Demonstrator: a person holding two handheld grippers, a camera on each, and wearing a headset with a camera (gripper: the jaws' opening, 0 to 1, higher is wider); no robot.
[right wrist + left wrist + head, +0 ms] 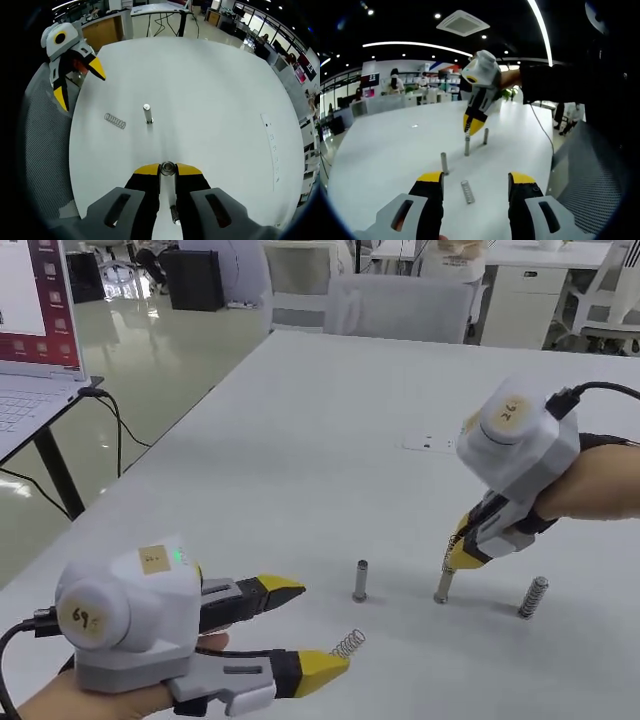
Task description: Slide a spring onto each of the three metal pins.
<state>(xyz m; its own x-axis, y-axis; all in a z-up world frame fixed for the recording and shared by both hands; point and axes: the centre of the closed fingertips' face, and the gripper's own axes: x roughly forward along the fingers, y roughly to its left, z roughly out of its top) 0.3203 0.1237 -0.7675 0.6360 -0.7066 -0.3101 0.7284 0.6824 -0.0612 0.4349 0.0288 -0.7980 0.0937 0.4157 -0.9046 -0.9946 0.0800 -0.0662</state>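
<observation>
Right claw (pixel 453 560) down-tilted — gripping pin (pixel 442 588), left claw (pixel 322 625) spread

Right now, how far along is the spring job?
Done: the end pin already wears its spring. In hand: the right gripper, jaws shut, holds what looks like a second spring onto the middle pin. Left: the bare pin needs the loose spring, lying on the table by the open left gripper.
</observation>
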